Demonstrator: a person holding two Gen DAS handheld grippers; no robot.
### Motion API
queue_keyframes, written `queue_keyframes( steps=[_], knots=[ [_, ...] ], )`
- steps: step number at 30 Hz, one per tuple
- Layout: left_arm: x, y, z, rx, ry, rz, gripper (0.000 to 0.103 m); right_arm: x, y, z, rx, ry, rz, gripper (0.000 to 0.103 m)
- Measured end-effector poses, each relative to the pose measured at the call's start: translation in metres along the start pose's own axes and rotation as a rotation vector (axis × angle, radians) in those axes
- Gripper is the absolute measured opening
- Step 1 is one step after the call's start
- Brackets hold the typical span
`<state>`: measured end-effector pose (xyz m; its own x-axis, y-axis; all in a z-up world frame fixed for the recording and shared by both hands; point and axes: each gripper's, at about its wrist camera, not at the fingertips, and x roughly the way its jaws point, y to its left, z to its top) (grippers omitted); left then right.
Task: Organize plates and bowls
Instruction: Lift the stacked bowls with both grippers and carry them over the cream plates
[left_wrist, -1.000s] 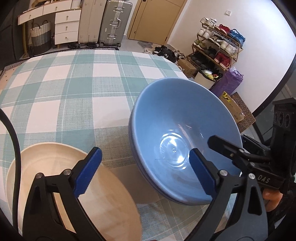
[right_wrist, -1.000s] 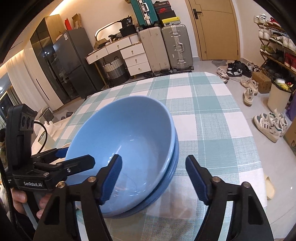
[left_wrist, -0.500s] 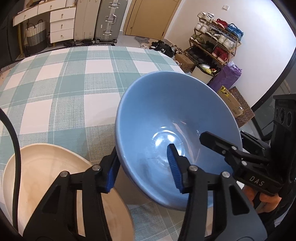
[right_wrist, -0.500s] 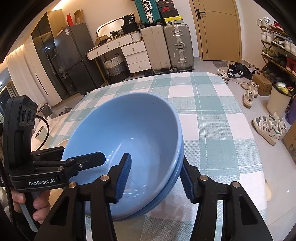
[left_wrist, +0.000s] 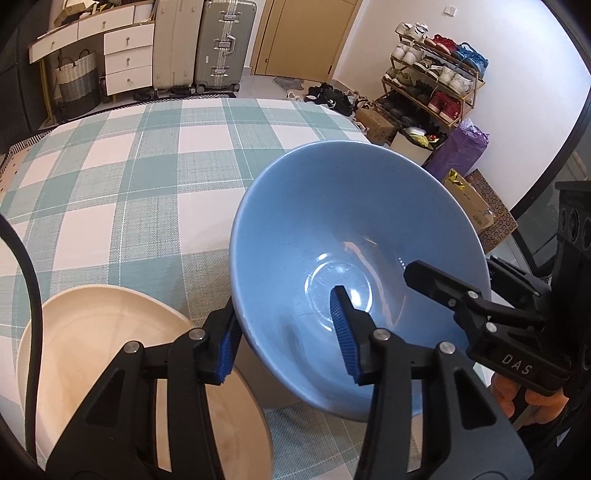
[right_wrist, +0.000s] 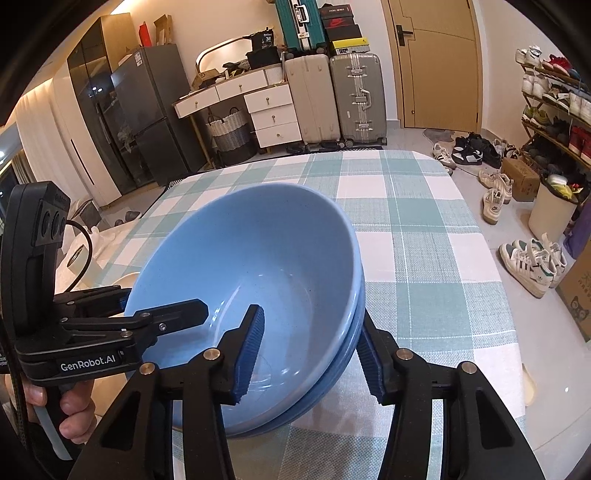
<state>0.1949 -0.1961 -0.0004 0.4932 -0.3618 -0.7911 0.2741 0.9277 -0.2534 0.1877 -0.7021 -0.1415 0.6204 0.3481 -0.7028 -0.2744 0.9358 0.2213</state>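
Note:
Two nested blue bowls (left_wrist: 332, 221) (right_wrist: 258, 251) stand on the checked tablecloth. My left gripper (left_wrist: 286, 339) is shut on their near-left rim, one blue pad inside the top bowl and one against the outer wall. My right gripper (right_wrist: 310, 354) is shut on the opposite rim, its inner pad in the top bowl and its outer pad against both bowls' sides. Each gripper shows in the other's view: the right gripper's finger (left_wrist: 436, 284) over the rim, the left gripper (right_wrist: 147, 306) at the far rim. A cream plate (left_wrist: 92, 332) lies just left of the bowls, under my left gripper.
The green-and-white checked table (left_wrist: 140, 173) stretches away beyond the bowls. Its right edge (right_wrist: 498, 295) drops to a floor with shoes and boxes. A hand (right_wrist: 74, 413) holds the left gripper's handle. Suitcases (right_wrist: 332, 99) and drawers stand far behind.
Both grippers, wide open around the bowls a second ago, have shut on opposite sides of the rim. Neither hand has shifted much.

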Motion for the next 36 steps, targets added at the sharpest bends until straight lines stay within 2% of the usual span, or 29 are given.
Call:
queue_keyframes(
  steps=[17, 36],
  knots=[
    [-0.028, -0.004, -0.005, 0.011, -0.049, -0.004, 0.042, -0.016, 0.008, 0.001, -0.018, -0.026, -0.011, 0.051],
    [-0.09, 0.004, -0.02, -0.006, -0.128, 0.036, 0.042, -0.038, 0.04, 0.002, -0.076, -0.063, 0.017, 0.051]
  ],
)
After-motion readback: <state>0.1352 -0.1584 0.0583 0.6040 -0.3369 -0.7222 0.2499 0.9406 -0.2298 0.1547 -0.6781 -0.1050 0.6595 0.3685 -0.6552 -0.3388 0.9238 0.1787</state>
